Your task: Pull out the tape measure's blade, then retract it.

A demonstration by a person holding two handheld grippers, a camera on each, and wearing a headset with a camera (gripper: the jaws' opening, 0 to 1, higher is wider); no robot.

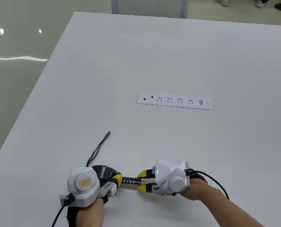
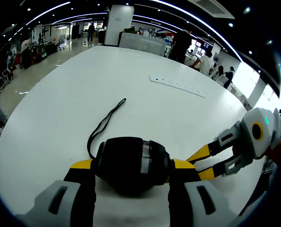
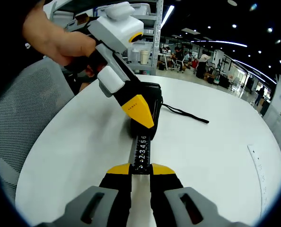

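Left gripper (image 2: 132, 164) is clamping the tape measure case (image 3: 147, 101), right gripper (image 3: 140, 169) at its 3 o'clock is pinching the blade (image 3: 140, 153), short stretch out, retraction pending.

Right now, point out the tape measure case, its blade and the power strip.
tape measure case (image 2: 131, 163), left gripper view, black body.
blade (image 3: 140, 150), right gripper view, numbered face.
power strip (image 1: 174, 101), head view, middle sockets.

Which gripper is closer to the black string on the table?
Left. The left gripper holds the tape measure case that the black strap trails from; the right gripper sits farther off, shut on the pulled-out blade.
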